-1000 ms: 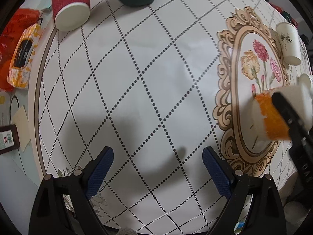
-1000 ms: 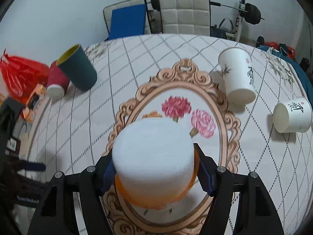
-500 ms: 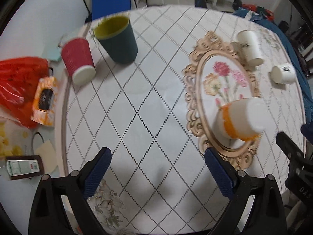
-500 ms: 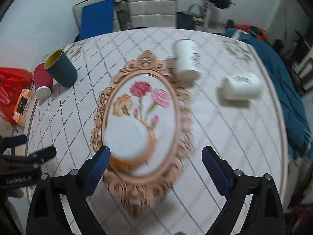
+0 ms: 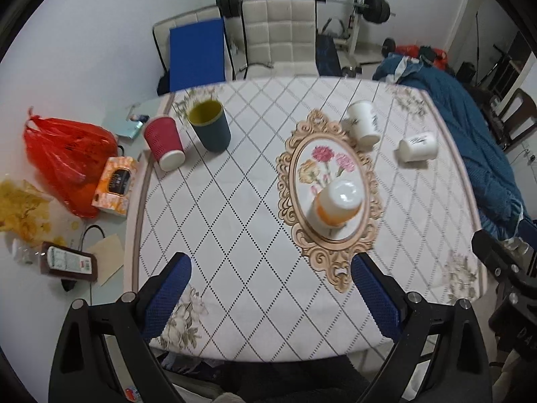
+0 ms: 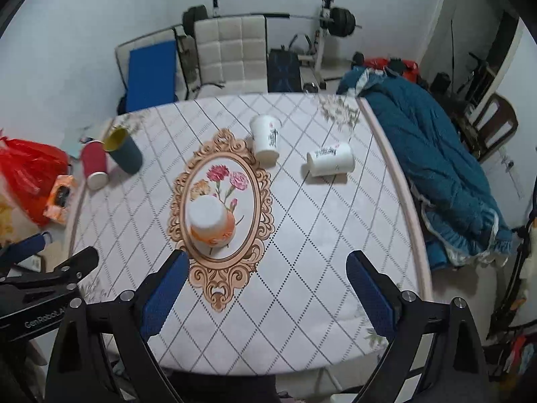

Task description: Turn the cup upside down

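Observation:
A white cup with an orange band [image 5: 337, 206] stands upside down on the flower oval of the tablecloth; it also shows in the right wrist view [image 6: 209, 221]. My left gripper [image 5: 273, 297] is open and empty, held high above the table's near edge. My right gripper [image 6: 265, 294] is open and empty, also raised over the near edge, with the cup ahead and to its left. The right gripper's body shows at the right edge of the left wrist view [image 5: 506, 278].
A dark teal cup [image 5: 211, 129] stands upright and a red cup [image 5: 164, 142] stands upside down at the table's far left. One white printed cup [image 5: 364, 127] stands upside down, another [image 5: 418, 146] lies on its side. A red bag [image 5: 63, 161] and boxes lie on the floor left; a blue quilt [image 6: 436, 174] lies right.
My right gripper opened and let go of the orange-banded cup, which now stands upside down on the oval. Both grippers have pulled back and up from the table.

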A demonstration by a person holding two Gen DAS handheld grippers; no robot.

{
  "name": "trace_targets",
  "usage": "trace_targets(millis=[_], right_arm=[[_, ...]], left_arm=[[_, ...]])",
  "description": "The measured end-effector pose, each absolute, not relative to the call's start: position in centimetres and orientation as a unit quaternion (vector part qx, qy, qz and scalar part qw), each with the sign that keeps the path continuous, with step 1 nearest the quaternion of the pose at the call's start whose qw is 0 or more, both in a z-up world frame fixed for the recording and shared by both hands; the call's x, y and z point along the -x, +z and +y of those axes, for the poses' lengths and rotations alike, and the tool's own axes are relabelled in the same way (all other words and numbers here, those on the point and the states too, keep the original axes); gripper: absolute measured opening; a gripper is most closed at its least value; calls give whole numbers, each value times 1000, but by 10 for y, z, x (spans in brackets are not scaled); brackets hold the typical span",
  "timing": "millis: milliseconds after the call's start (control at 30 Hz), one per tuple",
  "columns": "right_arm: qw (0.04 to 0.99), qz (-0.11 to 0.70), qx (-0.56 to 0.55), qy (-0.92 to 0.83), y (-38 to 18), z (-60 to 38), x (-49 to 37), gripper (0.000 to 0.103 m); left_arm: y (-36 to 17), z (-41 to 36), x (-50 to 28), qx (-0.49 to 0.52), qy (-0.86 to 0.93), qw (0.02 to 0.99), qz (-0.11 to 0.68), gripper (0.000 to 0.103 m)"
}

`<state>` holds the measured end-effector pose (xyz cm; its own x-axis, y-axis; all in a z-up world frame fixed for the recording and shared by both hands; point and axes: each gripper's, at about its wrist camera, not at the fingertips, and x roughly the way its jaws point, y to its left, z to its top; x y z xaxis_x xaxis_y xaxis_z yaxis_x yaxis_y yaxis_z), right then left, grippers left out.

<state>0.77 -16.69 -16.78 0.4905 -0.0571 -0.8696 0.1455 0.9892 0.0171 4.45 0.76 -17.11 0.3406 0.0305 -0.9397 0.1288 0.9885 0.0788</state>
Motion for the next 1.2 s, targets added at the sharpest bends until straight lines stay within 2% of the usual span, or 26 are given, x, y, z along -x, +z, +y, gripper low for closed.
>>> trace_targets(millis=[233,633,900,1200], right_arm=[[882,466,-47,-46,-107,-171,49,97],[908,414,-45,-48,-23,-173,132,97],[917,395,-45,-42,7,-169,154,97],[913,404,-52,-27,9,-172,150,101]], left_arm=[[-113,4,-1,-58,-25,842,536,98],[-49,0,53,-48,-32,863,503,98],[-30,6,68,-43,-27,870,490,98],[-25,11,75,-31,-18,873,486,98]])
